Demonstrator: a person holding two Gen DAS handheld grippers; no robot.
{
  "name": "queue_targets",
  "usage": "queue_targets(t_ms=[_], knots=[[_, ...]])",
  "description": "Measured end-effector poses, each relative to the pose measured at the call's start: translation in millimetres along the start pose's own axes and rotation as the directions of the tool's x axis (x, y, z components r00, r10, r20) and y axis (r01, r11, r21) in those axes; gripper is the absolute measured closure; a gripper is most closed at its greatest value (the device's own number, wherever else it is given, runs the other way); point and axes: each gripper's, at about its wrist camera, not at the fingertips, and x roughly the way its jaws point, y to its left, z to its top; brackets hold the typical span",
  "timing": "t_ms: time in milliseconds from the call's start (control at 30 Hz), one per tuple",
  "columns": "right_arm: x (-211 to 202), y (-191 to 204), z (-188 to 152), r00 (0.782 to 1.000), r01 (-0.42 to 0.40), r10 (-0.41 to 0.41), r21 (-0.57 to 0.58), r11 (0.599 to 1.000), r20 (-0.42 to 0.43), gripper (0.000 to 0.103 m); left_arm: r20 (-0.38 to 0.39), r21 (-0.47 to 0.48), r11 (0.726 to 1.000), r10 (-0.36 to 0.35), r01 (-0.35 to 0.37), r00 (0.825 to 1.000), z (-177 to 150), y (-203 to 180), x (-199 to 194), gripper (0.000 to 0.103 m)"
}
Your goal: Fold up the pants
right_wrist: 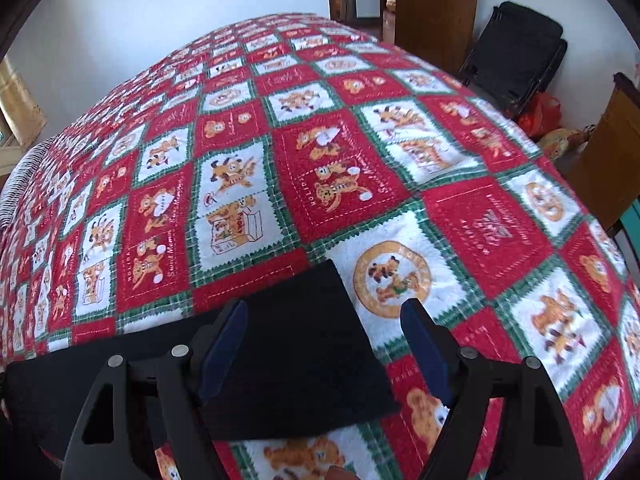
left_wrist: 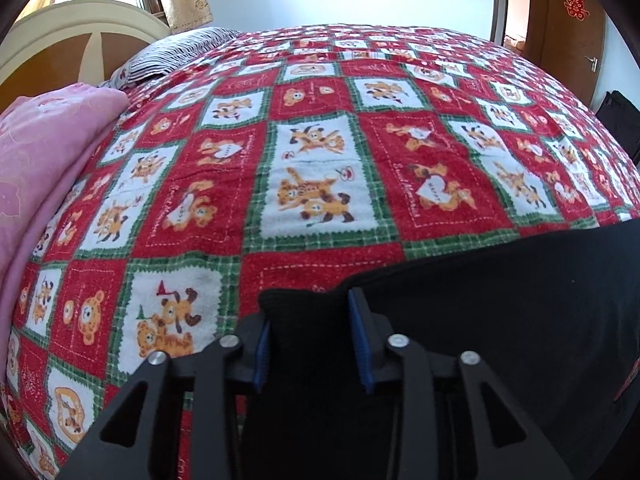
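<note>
Black pants lie on the red, white and green patterned bedspread. My left gripper is shut on a bunched end of the pants, the black cloth pinched between its blue pads. In the right wrist view the other end of the pants lies flat with a square corner. My right gripper is open and empty, its blue pads wide apart, the left finger over the cloth and the right finger over the bedspread.
A pink quilt and a striped pillow lie by the headboard at the left. A black chair, a red bag and an open wooden door stand beyond the bed's far right edge.
</note>
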Motion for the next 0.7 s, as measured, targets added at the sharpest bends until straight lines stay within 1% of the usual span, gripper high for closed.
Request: queue_targets(t_ms=[33,100,200,233,267,300,333,367,400,433,467,500,600,633,700], knots=[[6,-1,2,1.000,-0.005,0.005,0.001,1.000,-0.010,0.023,0.002,0.004,1.000,0.011,-0.011,1.000,1,0,0,0.056],[16,-1,4,0.999,-0.017,0.017,-0.003,1.000,-0.032,0.023,0.004,0.016,1.000,0.021,-0.021,1.000,1,-1,1,0.054],[28,0,4,0.997,-0.046,0.045,-0.008,0.999,-0.059,0.025,0.000,0.042,0.999,0.009,-0.009,1.000,2,-2,2,0.057],[30,2,4,0.997,-0.052,0.051,-0.020,0.998,-0.059,0.028,-0.001,0.050,0.999,-0.003,0.003,1.000,2,-2,2,0.062],[32,5,4,0.997,-0.049,0.046,-0.044,0.998,-0.060,0.032,0.000,0.049,0.998,-0.031,0.031,1.000,2,0,2,0.065],[34,7,5,0.997,-0.044,0.040,-0.058,0.997,-0.061,0.035,-0.003,0.040,0.998,-0.043,0.043,0.999,2,2,2,0.066],[36,8,7,0.997,-0.042,0.038,-0.067,0.997,-0.062,0.042,-0.005,0.024,0.997,-0.069,0.069,0.998,2,5,3,0.070],[36,9,8,0.997,-0.041,0.035,-0.079,0.996,-0.066,0.054,-0.005,0.017,0.995,-0.094,0.094,0.996,2,6,3,0.079],[37,10,9,0.997,-0.046,0.040,-0.084,0.995,-0.068,0.061,-0.006,0.013,0.992,-0.125,0.125,0.992,2,6,3,0.084],[35,10,9,0.996,-0.061,0.055,-0.092,0.994,-0.067,0.073,-0.003,0.012,0.990,-0.141,0.141,0.990,2,6,2,0.085],[34,10,9,0.996,-0.069,0.063,-0.094,0.993,-0.065,0.082,-0.002,0.012,0.990,-0.138,0.138,0.990,3,6,2,0.086],[33,9,9,0.995,-0.083,0.077,-0.090,0.993,-0.070,0.083,0.000,0.015,0.990,-0.141,0.141,0.990,3,5,2,0.087],[29,11,9,0.996,-0.077,0.072,-0.092,0.993,-0.056,0.089,0.013,0.010,0.990,-0.139,0.139,0.990,5,4,-3,0.088],[25,14,9,0.996,-0.076,0.072,-0.095,0.993,-0.047,0.094,0.024,0.007,0.990,-0.141,0.141,0.990,5,5,-6,0.088],[14,21,6,0.997,-0.072,0.071,-0.116,0.991,-0.009,0.095,0.050,0.000,0.988,-0.152,0.152,0.987,6,8,-15,0.088]])
